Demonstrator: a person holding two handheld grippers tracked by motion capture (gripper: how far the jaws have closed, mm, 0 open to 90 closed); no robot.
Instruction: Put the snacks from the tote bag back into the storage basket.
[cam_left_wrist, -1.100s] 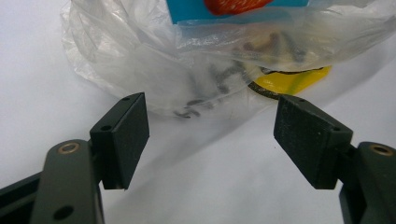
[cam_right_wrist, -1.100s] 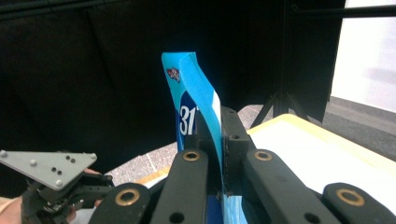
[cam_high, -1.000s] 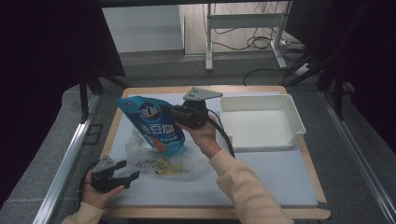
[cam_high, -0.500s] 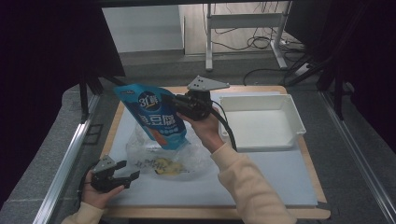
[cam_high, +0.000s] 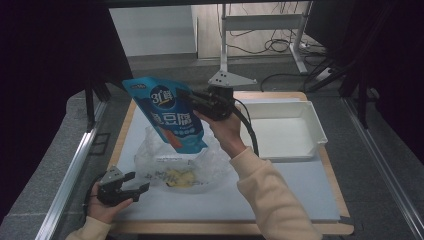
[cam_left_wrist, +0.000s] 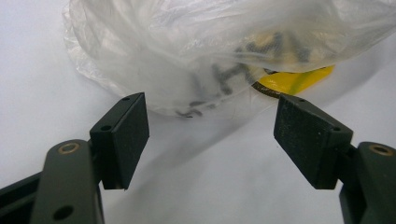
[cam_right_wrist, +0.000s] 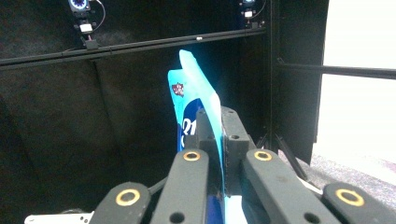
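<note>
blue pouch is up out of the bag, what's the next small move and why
Probably carry the blue printed plastic pouch sideways toward the white plastic tray. The right claw is shut on its edge and holds it clear above the crumpled clear plastic bag; the left claw rests open beside the bag.

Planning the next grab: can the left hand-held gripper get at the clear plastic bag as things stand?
Probably yes: the left hand-held gripper is open, facing the clear plastic bag with bare table between.
</note>
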